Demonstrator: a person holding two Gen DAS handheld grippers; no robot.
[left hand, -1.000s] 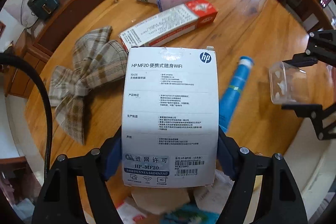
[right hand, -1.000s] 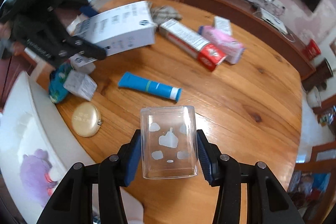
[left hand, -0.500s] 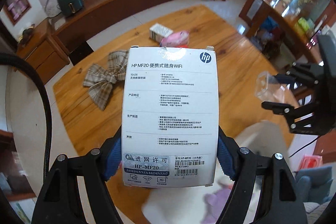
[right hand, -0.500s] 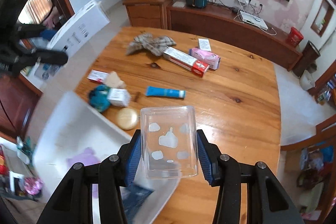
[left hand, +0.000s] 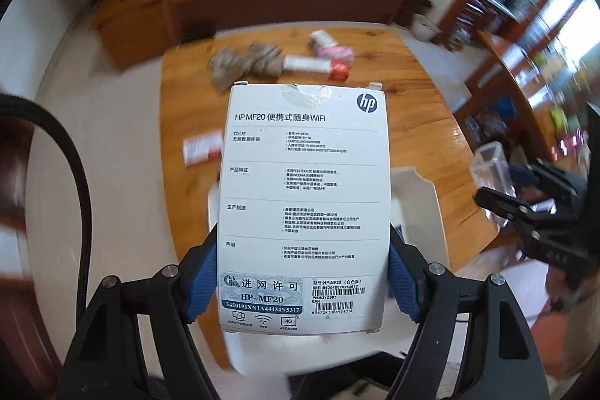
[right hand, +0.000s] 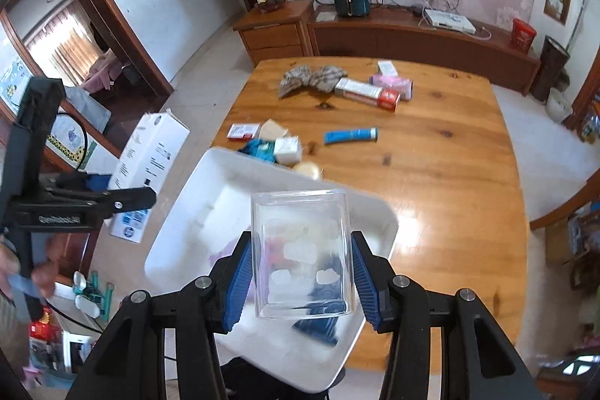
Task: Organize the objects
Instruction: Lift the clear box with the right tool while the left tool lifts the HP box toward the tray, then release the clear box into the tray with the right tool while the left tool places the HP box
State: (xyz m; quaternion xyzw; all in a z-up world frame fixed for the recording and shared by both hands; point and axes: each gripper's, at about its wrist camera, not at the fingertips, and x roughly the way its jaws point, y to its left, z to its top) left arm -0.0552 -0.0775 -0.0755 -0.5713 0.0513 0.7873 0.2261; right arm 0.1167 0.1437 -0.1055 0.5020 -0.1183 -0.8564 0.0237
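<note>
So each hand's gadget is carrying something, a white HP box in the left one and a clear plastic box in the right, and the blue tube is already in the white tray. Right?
Not quite. The blue tube still lies on the wooden table, beyond the white tray, as the right wrist view shows. The rest holds: the left gripper carries the white HP box, the right gripper the clear plastic box.

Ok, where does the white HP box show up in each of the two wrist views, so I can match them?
Left wrist view: the white HP box fills the centre, clamped in the left claw.
Right wrist view: the same box sits at the left edge, tilted, beside the white bin.
Shared landmark: the plaid bow at the far end of the wooden table.
</note>
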